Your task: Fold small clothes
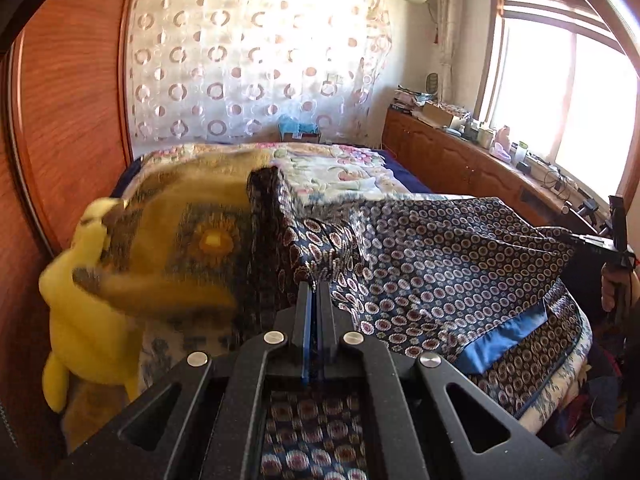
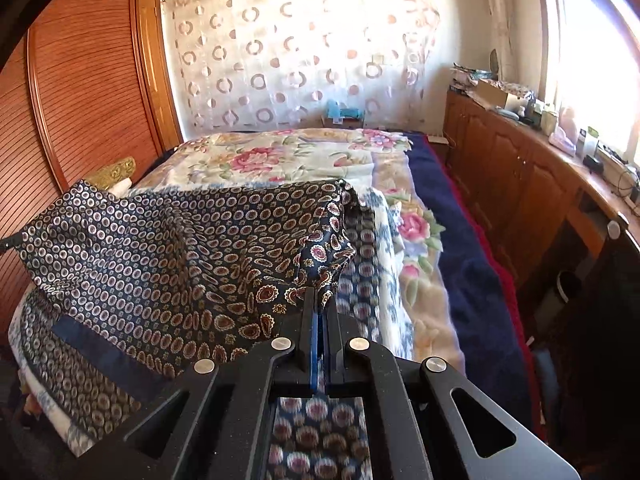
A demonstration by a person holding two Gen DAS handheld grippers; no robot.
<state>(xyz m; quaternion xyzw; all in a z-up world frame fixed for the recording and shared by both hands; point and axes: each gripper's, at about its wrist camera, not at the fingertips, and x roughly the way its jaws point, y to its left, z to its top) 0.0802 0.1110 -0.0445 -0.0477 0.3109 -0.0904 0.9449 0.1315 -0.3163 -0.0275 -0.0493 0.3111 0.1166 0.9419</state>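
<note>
- Left wrist view: the patterned garment, dark blue with small rings and a plain blue hem band, hangs lifted off the bed, stretched between both tools.
- Left tool has its jaws pinched tight on one corner of the cloth, which bunches just ahead of the tips.
- Right tool shows at the far right edge of this view, gripping the opposite corner, with a hand below it.
- Right wrist view: the right tool is closed narrow on a paisley-lined fold of the garment, which spreads away to its left.
- Left of the left tool sits a yellow plush toy, blurred.
- Beyond both tools lies a floral blanket, with a wooden cabinet to the right.
</note>
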